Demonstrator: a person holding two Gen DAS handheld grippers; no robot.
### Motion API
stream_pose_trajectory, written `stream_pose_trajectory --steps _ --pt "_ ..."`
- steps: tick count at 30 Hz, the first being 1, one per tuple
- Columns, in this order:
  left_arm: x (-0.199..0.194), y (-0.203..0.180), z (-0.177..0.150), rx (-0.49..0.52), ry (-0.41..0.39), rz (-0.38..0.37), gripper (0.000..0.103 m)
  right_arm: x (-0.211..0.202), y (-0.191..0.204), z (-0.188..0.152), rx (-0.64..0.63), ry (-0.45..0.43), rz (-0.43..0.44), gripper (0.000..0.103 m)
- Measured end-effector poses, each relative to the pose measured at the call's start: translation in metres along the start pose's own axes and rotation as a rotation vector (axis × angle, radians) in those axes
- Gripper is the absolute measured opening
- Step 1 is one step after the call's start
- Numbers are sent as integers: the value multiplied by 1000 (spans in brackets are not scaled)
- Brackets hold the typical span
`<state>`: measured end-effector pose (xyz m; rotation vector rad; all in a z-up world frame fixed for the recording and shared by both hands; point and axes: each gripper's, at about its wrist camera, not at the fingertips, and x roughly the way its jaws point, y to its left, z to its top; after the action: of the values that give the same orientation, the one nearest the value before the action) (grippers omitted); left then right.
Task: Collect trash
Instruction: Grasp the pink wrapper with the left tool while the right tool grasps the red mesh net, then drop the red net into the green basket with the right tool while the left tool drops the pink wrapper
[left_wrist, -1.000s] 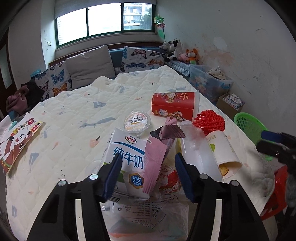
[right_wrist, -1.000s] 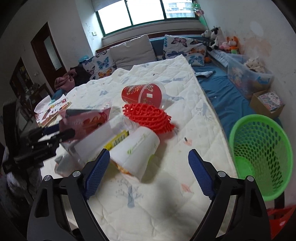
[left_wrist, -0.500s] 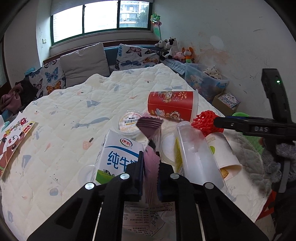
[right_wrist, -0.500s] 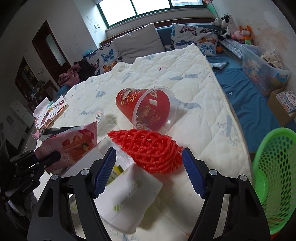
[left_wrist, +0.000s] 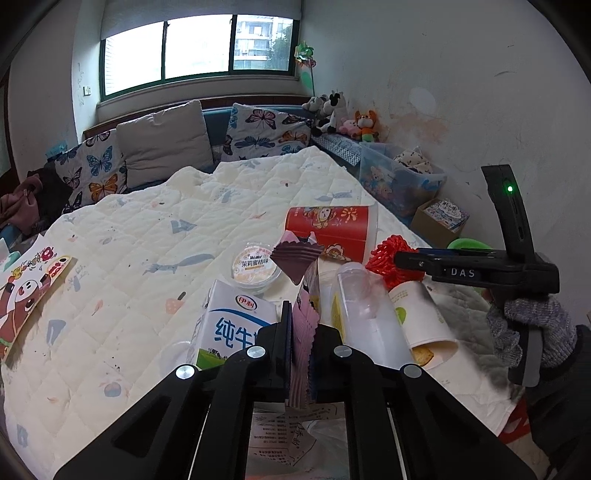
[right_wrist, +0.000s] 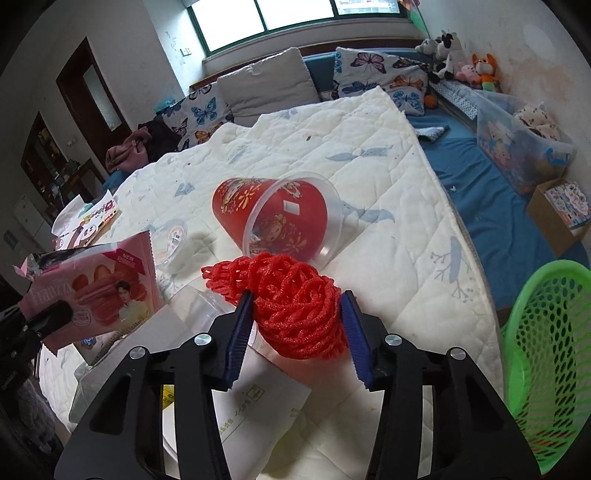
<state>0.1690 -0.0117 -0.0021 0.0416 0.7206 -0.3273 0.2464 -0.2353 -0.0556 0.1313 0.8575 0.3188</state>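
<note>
Right wrist view. Item: red foam net (right_wrist: 295, 299), picture centre, lying on the quilted bed (right_wrist: 388, 236) at 6 o'clock from the tipped red tub (right_wrist: 273, 218). Right gripper (right_wrist: 297, 317): jaws closing, both pads against the net's sides, foam starting to squash. Left gripper (left_wrist: 300, 343): jaws pressed together on the pink snack wrapper (left_wrist: 301, 332), which stands up between them; milk carton (left_wrist: 236, 325) at their 10 o'clock. Destination, presumably: green basket (right_wrist: 550, 332), off the bed edge at 3 o'clock. Handling advice: squeeze the net firmly, since springy foam slips; lift straight up clear of the paper cup (right_wrist: 258, 398) beneath before swinging toward the basket.
</note>
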Motion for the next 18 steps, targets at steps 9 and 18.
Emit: stream_pose_trajectory --steps 9,18 --pt "-23 -15 10 22 -50 -23 7 -42 -10 -1 19 -86 -2 46" --pt "-21 -57 22 66 -56 -93 7 -90 -54 -18 73 -137 -90 46"
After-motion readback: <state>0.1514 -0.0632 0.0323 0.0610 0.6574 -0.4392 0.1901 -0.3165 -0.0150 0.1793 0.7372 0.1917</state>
